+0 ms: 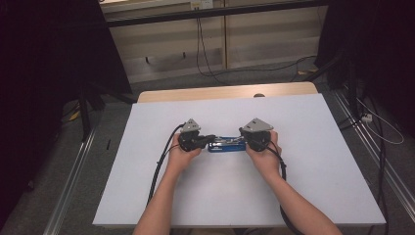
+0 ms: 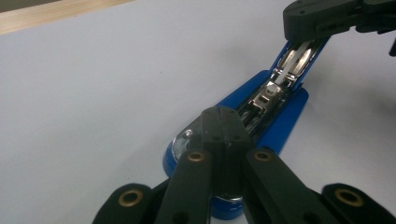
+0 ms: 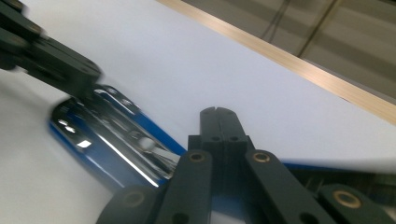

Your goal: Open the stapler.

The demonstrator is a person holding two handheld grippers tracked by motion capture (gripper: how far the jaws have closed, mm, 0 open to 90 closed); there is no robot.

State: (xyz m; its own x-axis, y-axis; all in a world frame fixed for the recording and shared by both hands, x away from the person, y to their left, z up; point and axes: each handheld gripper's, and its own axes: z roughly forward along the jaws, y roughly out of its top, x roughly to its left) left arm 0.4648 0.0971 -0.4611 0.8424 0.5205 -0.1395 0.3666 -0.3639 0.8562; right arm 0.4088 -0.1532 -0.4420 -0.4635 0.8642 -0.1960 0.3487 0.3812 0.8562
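A blue stapler lies across the middle of the white table top, its metal staple channel showing. My left gripper is at its left end and my right gripper at its right end, each held in a hand. In the left gripper view the shut jaws rest over the stapler's rounded near end, and the right gripper sits on the far end. In the right gripper view the shut jaws lie above the stapler, with the left gripper beyond. Nothing lies between either pair of jaws.
A wooden strip borders the table's far edge. Cables trail from both grippers toward the near edge. Metal floor rails run along both sides, and dark curtains hang at the left and right.
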